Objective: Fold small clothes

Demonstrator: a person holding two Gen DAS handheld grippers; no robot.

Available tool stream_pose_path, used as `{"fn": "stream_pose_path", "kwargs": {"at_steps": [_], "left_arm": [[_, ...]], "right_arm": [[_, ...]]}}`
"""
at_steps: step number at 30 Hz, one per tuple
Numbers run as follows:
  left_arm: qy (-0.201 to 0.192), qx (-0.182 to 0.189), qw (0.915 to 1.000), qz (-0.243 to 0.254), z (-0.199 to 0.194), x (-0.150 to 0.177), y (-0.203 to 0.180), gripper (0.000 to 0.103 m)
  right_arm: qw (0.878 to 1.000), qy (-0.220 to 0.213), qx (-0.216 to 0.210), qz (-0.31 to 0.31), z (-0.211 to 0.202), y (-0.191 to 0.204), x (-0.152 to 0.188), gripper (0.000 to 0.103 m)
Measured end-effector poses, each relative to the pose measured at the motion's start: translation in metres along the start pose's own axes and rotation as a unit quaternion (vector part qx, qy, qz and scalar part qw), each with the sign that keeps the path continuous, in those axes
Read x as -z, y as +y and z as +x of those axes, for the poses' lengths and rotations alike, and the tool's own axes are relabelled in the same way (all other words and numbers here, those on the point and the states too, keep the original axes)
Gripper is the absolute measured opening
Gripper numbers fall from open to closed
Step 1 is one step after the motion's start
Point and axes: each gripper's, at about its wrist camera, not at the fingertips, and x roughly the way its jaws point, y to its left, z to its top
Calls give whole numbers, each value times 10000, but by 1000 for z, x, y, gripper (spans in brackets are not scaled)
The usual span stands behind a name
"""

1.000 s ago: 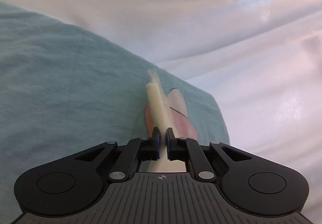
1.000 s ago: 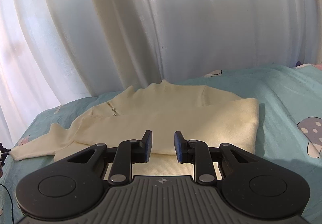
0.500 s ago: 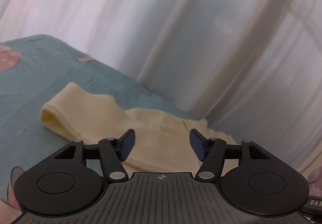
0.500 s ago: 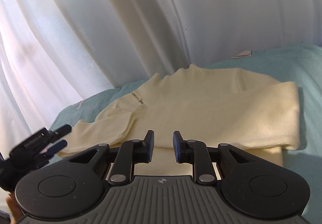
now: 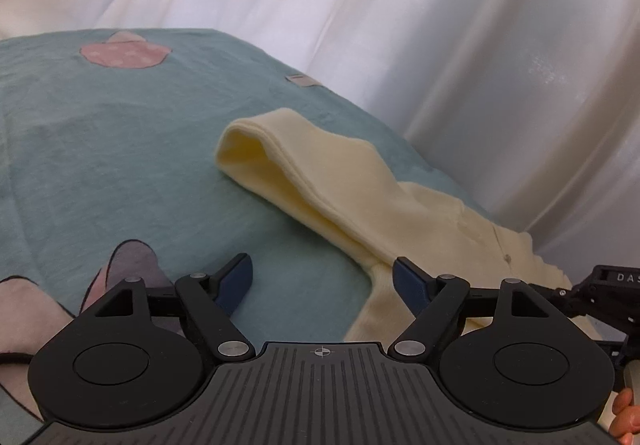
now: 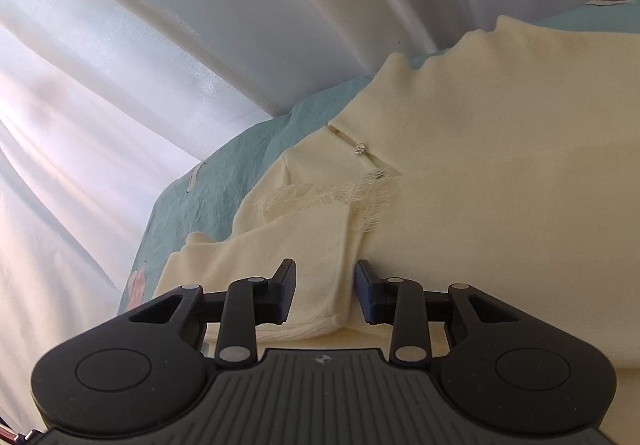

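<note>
Cream knitwear lies spread on a teal bedsheet [image 5: 120,173] printed with pink mushroom shapes, close against pale curtains [image 5: 420,25] that hang behind the bed. The garment is a small cream sweater [image 6: 500,173] with a raised collar, a short neck opening fastened by tiny sparkly buttons [image 6: 360,149], and a strip of lace trim [image 6: 332,193] below it. From the left wrist view, one sleeve [image 5: 320,181] reaches out across the sheet, its open cuff facing the camera side and lying flat on the fabric. The left gripper [image 5: 322,279] hovers just above the sheet beside the sleeve's base; its jaws have just been opening and now stand wide apart with only bare sheet and the sweater's edge between them, nothing pinched. The right gripper [image 6: 325,291] sits low over the sweater's folded sleeve, its jaws narrowly parted on either side of a cream fold, the pads not visibly pressing it.
</note>
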Motion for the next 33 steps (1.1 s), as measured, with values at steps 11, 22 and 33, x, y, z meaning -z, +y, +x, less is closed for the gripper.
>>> {"fn": "stream_pose_path", "kwargs": {"at_steps": [11, 22, 33], "left_arm": [[-20, -128, 9995, 302, -2, -17, -7, 79], [246, 285, 9969, 698, 20, -30, -39, 74], [257, 482, 9909, 1228, 6, -27, -63, 74]], "right_arm": [[9540, -1707, 1905, -1566, -115, -2, 7, 3], [9734, -1384, 1781, 409, -151, -117, 12, 13], [9268, -1715, 3150, -1109, -151, -87, 6, 3]]}}
